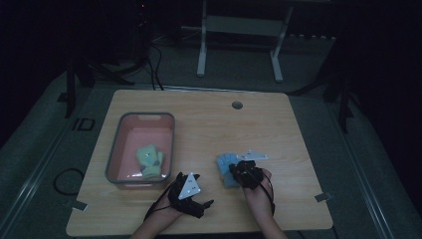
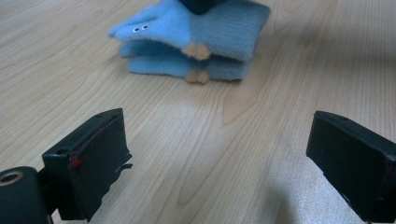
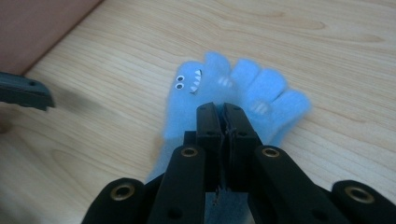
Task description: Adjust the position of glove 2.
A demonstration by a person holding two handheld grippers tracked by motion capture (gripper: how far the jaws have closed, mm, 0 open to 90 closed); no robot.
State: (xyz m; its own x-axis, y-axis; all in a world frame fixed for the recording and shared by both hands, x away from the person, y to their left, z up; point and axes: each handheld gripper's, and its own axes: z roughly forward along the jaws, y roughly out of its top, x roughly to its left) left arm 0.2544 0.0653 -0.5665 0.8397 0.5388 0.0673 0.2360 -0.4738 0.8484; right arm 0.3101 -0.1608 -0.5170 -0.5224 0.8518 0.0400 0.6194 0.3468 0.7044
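Observation:
A pair of blue toe socks (image 1: 225, 162) with small cartoon faces lies stacked on the wooden table (image 1: 209, 124), right of the bin. My right gripper (image 1: 234, 172) is shut, and its tips (image 3: 224, 109) sit low over the middle of the top blue sock (image 3: 261, 88); whether any fabric is pinched is hidden. In the left gripper view the blue socks (image 2: 205, 42) lie ahead with a dark tip pressing on them from above. My left gripper (image 1: 203, 191) is open near the front edge, its jaws (image 2: 217, 140) wide apart over bare wood.
A grey-rimmed pink bin (image 1: 114, 149) stands at the table's left and holds a green toe sock (image 1: 149, 159). A round cable hole (image 1: 237, 105) sits at the back centre. The pink bin wall (image 3: 37, 23) lies close on the left in the right gripper view.

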